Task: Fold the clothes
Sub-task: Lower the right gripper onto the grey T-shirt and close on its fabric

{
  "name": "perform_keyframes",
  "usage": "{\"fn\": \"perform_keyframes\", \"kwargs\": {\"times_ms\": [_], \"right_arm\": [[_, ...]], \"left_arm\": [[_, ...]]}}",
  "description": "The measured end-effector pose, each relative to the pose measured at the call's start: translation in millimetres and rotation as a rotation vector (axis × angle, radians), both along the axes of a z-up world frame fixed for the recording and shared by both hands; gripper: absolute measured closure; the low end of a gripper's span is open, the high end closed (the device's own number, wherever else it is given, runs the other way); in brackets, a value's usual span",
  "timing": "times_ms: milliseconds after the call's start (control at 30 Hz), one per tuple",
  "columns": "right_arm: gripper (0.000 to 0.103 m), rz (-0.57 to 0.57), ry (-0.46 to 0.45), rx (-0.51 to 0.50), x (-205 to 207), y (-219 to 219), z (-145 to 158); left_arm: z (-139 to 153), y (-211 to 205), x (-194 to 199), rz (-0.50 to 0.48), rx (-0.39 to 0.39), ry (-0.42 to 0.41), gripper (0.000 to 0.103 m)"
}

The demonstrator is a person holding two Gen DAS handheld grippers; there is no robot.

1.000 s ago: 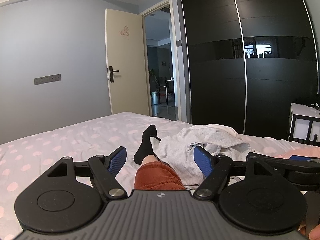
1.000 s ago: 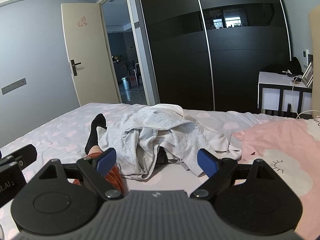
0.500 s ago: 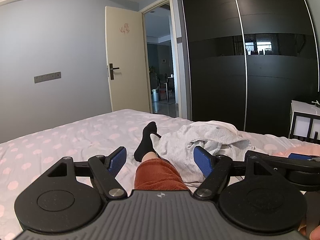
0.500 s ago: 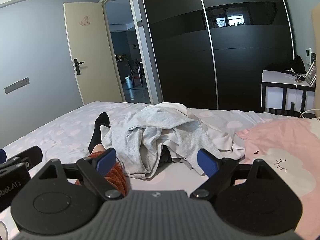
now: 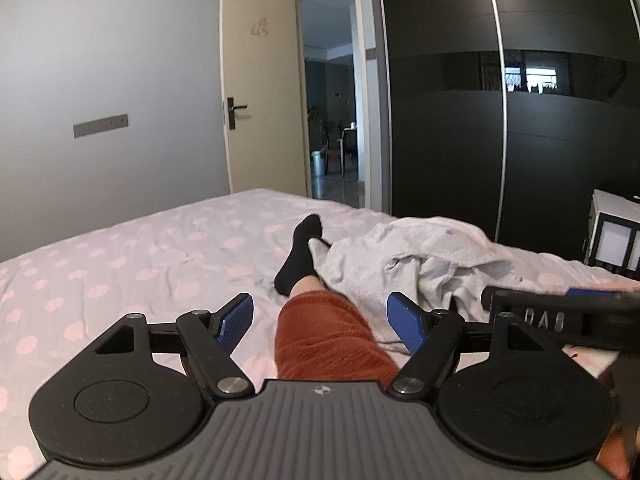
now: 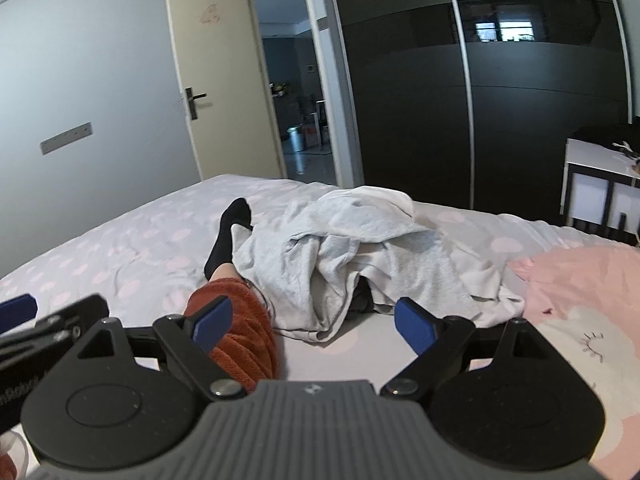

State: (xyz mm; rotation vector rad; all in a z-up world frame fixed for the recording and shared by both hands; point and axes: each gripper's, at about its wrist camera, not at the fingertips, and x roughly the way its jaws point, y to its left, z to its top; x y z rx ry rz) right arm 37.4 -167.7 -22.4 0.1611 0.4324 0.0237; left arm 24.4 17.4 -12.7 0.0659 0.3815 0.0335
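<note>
My left gripper is held above the bed with its 2 blue-padded fingers spread wide and nothing between them. My right gripper is in the same condition: fingers spread wide, nothing gripped. The 2 tools sit side by side; the right one shows at the right edge of the left wrist view.

My leg, in a rust-orange trouser leg and a black sock, lies stretched out on the dotted sheet. In the left wrist view it passes between the spread fingers without touching either pad.

The clothes to be folded form 1 crumpled pile of light grey and white garments, lying on the bed just beside the leg, on its right, and touching the sock. A dark item is partly hidden under the pile's near edge. A pink quilt lies to the right of the pile. Neither gripper touches the pile.
</note>
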Motion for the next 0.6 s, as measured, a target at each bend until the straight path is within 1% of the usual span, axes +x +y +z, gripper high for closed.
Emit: {"fn": "perform_keyframes", "kwargs": {"times_ms": [100, 167, 233, 300, 400, 467, 567, 600], "right_arm": [[0.013, 0.015, 0.026, -0.041, 27, -2, -4], [0.013, 0.032, 0.052, -0.086, 50, -2, -9], [0.013, 0.067, 0.069, -0.145, 73, -1, -16], [0.013, 0.092, 0.083, -0.182, 97, -2, -23], [0.013, 0.118, 0.108, -0.189, 138, -9, -34], [0.013, 0.119, 0.09, -0.211, 163, -9, -41], [0.015, 0.167, 0.049, -0.336, 203, 3, -51], [0.015, 0.173, 0.045, -0.362, 218, 5, -54]], "left_arm": [[-5, 16, 7, 0.047, -0.01, 0.023, 0.016], [-7, 29, 11, 0.086, -0.028, 0.038, 0.016], [-9, 45, 13, 0.128, -0.053, 0.047, 0.018], [-11, 59, 15, 0.167, -0.061, 0.053, 0.018], [-14, 81, 18, 0.226, -0.074, 0.074, 0.018], [-18, 97, 19, 0.261, -0.096, 0.093, 0.019], [-24, 118, 17, 0.32, -0.112, 0.113, 0.019], [-26, 124, 16, 0.339, -0.113, 0.118, 0.019]]}}
